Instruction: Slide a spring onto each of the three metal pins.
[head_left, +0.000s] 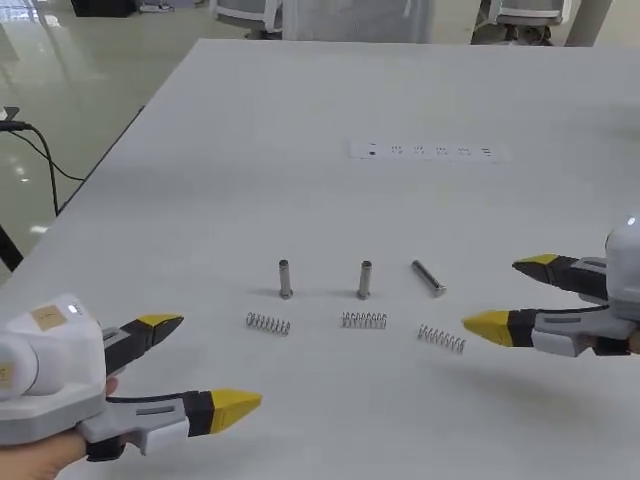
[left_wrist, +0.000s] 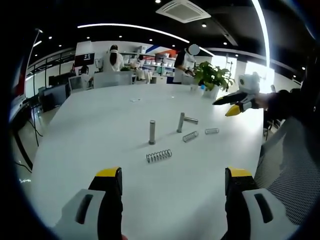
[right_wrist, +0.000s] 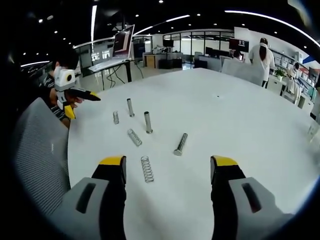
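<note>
Head view: your 3 pins (head_left: 364, 280) sit mid-frame, 2 upright, the right one lying flat.
Springs (head_left: 363, 320): 3 lie in a row just below the pins, apart from them.
Left gripper (head_left: 210, 360): lower left, your jaws wide, empty.
Right gripper (head_left: 495, 295): right edge, your jaws wide, empty.

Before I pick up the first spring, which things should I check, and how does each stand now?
1. Left gripper and right gripper open, holding nothing: ok.
2. Left spring, middle spring, right spring (by the head view) loose on the table: ok.
3. Left pin and middle pin upright: ok.
4. Right pin upright: not ok, it lies on its side.
5. Springs undamaged: cannot tell, too small.
</note>
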